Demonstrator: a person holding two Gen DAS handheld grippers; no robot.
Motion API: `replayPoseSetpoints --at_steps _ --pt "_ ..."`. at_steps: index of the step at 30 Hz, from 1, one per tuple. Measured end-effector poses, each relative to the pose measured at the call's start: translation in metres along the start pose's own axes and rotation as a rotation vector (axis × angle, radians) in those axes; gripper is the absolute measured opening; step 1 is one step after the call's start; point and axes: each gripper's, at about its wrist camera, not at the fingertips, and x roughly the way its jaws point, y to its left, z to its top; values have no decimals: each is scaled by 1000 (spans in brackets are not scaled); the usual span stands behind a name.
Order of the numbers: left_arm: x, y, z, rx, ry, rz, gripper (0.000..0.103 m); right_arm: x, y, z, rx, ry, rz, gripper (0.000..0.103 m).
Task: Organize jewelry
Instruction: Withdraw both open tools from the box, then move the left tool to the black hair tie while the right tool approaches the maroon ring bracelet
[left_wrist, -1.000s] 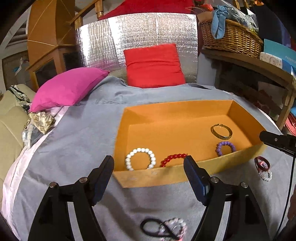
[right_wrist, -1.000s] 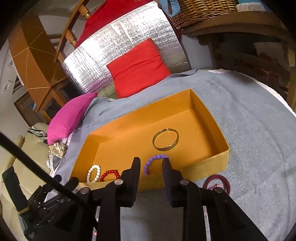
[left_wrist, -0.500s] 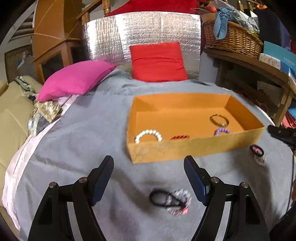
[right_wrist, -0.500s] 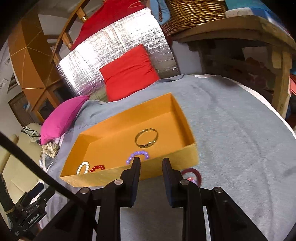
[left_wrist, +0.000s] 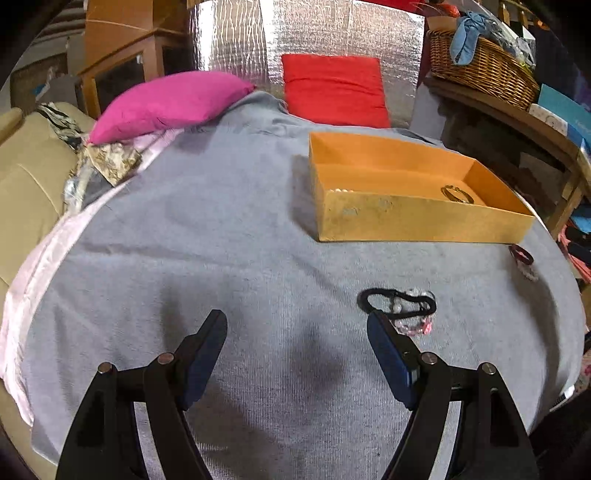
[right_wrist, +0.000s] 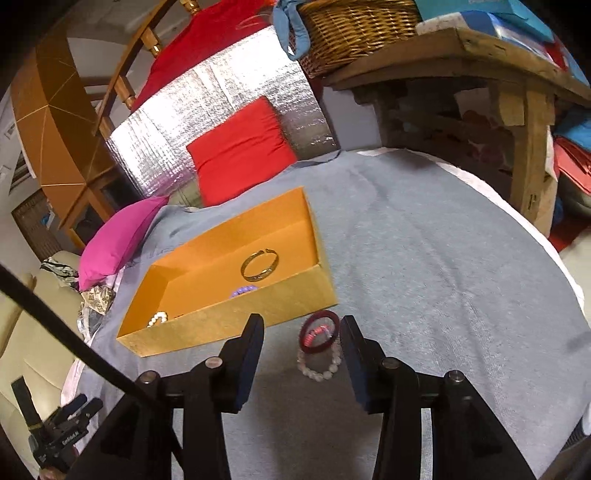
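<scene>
**Ana:** Which step is going on now?

**Ben:** I think it is the picking-up step. Some jewelry is already lying in the orange box (right_wrist: 236, 321): a gold bangle (right_wrist: 259, 264), some purple beads (right_wrist: 242, 291) and some white beads (right_wrist: 157, 318). More is waiting outside on the grey blanket (right_wrist: 424, 258).

**Ana:** What is the right tool (right_wrist: 302, 347) doing?

**Ben:** Its jaws have just been opening. They are standing partly apart and gripping nothing. A dark red ring (right_wrist: 320, 331) and a pale bead bracelet (right_wrist: 320, 363) are lying on the blanket right in the gap between the two fingers, just in front of the tips. The pads are not pressing on them.

**Ana:** And the left tool (left_wrist: 297, 334)?

**Ben:** It is standing wide open and holding nothing. A black band (left_wrist: 397, 301) and a pink sparkly bracelet (left_wrist: 413, 325) are lying tangled together just beside its right finger, not between the fingers. The box is sitting further ahead of it and to the right.

**Ana:** So what is needed next?

**Ben:** I am guessing the right tool needs to go down around the red ring, squeeze it gently, then lift it over the near wall of the box just ahead. The two pieces are touching, so both might come up together.

**Ana:** And the left one?

**Ben:** It needs to slide to the right first, so the black band is sitting between its fingers.
</scene>
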Motion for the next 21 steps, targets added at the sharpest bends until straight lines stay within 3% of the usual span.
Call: replayPoseSetpoints --at_steps 6,10,12,16,18,21 --pt "12 -6 3 -25 31 -144 79 20 0 0 60 70 1 46" --pt "20 -20 8 2 40 -181 75 31 -3 0 110 117 48 46" --pt "24 -28 11 29 40 -196 60 31 -7 1 116 116 45 46" --pt "34 -36 15 68 54 -196 48 34 -18 2 147 128 58 46" --pt "38 -36 17 74 62 -199 37 38 -24 2 164 141 61 46" --pt "44 -36 19 74 75 -204 31 46 -27 4 153 150 43 44"
